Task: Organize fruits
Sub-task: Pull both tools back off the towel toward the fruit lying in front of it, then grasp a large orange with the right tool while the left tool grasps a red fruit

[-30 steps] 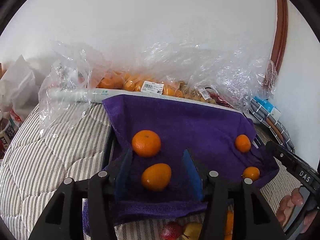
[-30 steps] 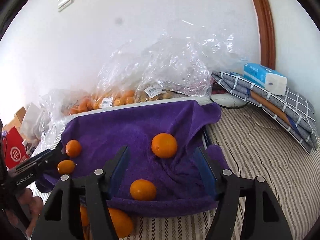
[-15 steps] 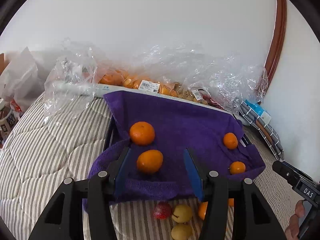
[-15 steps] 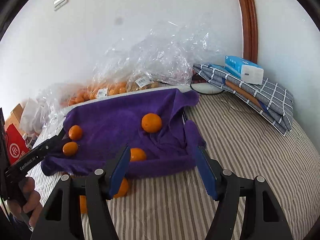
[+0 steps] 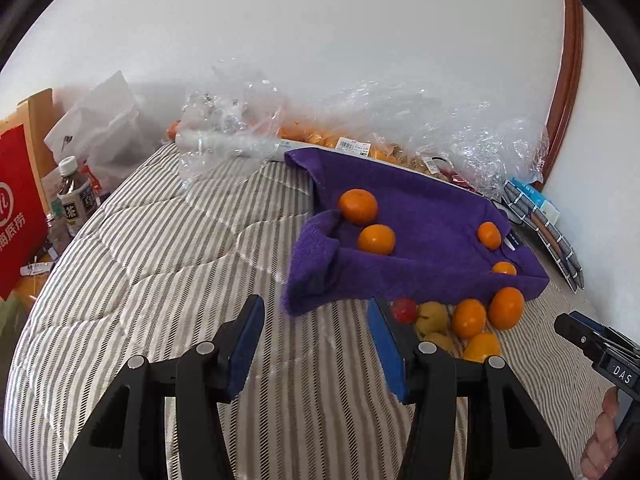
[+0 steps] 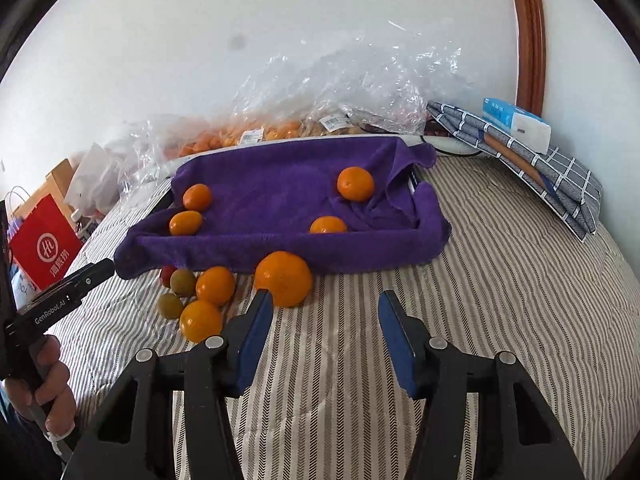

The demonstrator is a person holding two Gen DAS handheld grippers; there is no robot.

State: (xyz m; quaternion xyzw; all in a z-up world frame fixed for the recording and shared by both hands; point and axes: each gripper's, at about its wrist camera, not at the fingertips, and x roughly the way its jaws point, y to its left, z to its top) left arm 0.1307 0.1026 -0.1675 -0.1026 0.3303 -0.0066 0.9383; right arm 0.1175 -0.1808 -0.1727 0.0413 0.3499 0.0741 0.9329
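Bedspread (image 6: 500, 280) striped, under everything I see | purple towel (image 6: 272, 184) lines a tray, four oranges on it | loose fruit pile (image 6: 200, 296) at its near edge, big orange (image 6: 283, 278) just ahead of my right gripper (image 6: 325, 316), jaws apart, empty | left gripper (image 5: 316, 324) apart, empty, over bare stripes

Bright soft daylight, faint shadows, sharp focus, strong fisheye bending, dark vignetted corners

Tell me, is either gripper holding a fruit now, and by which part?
Nothing is held. The left gripper and the right gripper are both open over the striped bedcover.
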